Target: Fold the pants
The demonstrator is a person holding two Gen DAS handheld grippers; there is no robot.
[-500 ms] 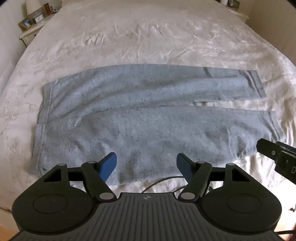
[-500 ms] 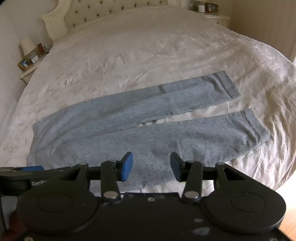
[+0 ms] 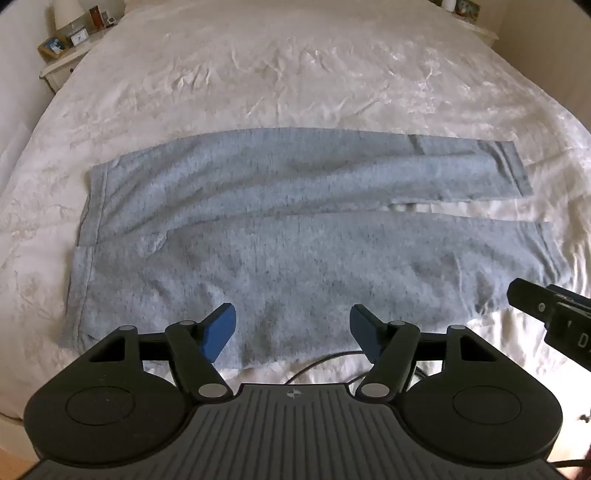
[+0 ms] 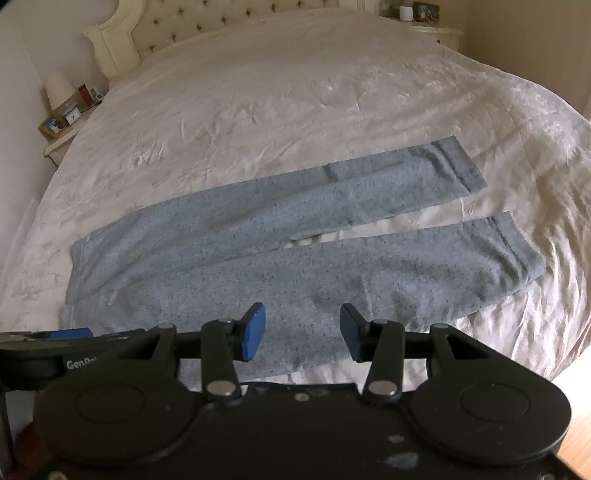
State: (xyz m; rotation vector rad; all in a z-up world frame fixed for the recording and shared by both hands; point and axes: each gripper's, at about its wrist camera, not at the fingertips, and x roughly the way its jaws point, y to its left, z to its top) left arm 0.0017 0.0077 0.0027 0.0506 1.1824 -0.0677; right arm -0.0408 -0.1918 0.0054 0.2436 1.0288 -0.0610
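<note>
Grey-blue pants (image 3: pixel 295 258) lie flat on the white bed, with the waistband (image 3: pixel 92 206) at the left and both leg cuffs at the right. The legs part in a narrow gap towards the cuffs (image 4: pixel 517 251). My left gripper (image 3: pixel 292 323) hovers open over the near edge of the pants close to the seat, with nothing between its blue pads. My right gripper (image 4: pixel 303 326) is also open and empty, over the near leg (image 4: pixel 369 288). It shows at the right edge of the left wrist view as the right gripper (image 3: pixel 546 314). The left gripper (image 4: pixel 70 334) shows at the left edge of the right wrist view.
The white quilt (image 3: pixel 295 74) stretches far beyond the pants. A nightstand (image 4: pixel 59 125) with a lamp, a clock and a picture frame stands at the far left, beside a tufted headboard (image 4: pixel 221 22). A dark cable (image 3: pixel 325 363) lies by the bed's near edge. Wooden floor (image 4: pixel 576 406) shows at the lower right.
</note>
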